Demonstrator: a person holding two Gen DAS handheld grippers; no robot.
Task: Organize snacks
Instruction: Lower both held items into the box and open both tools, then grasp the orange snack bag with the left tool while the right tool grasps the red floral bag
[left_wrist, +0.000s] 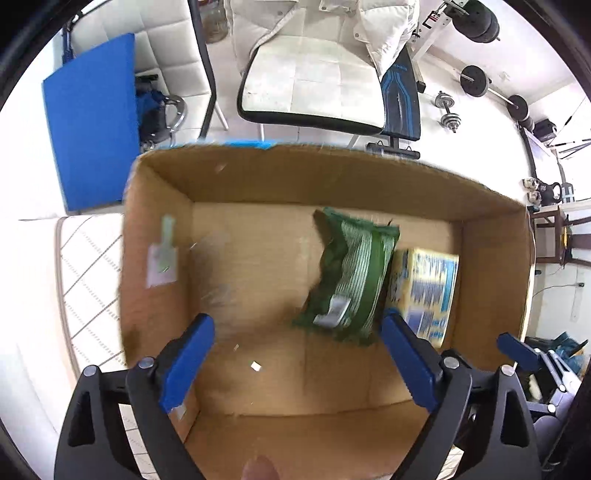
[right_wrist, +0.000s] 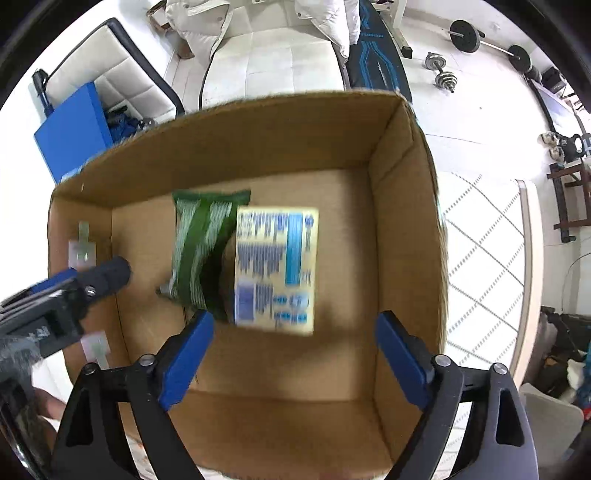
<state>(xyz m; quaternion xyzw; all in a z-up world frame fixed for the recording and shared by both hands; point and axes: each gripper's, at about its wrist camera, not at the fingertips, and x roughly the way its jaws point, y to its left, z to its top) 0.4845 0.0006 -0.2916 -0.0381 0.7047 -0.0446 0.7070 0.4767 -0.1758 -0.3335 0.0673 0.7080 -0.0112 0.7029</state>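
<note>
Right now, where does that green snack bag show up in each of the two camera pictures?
Left wrist view: the green snack bag lies right of centre on the cardboard box floor, just left of the yellow-and-blue packet.
Right wrist view: the bag lies left of centre, again left of the packet.
Shared landmark: the packet beside it.

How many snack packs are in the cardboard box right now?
2. The green packet lies on the floor of the cardboard box, and the yellow-and-blue box sits touching it. None looks hidden.
</note>
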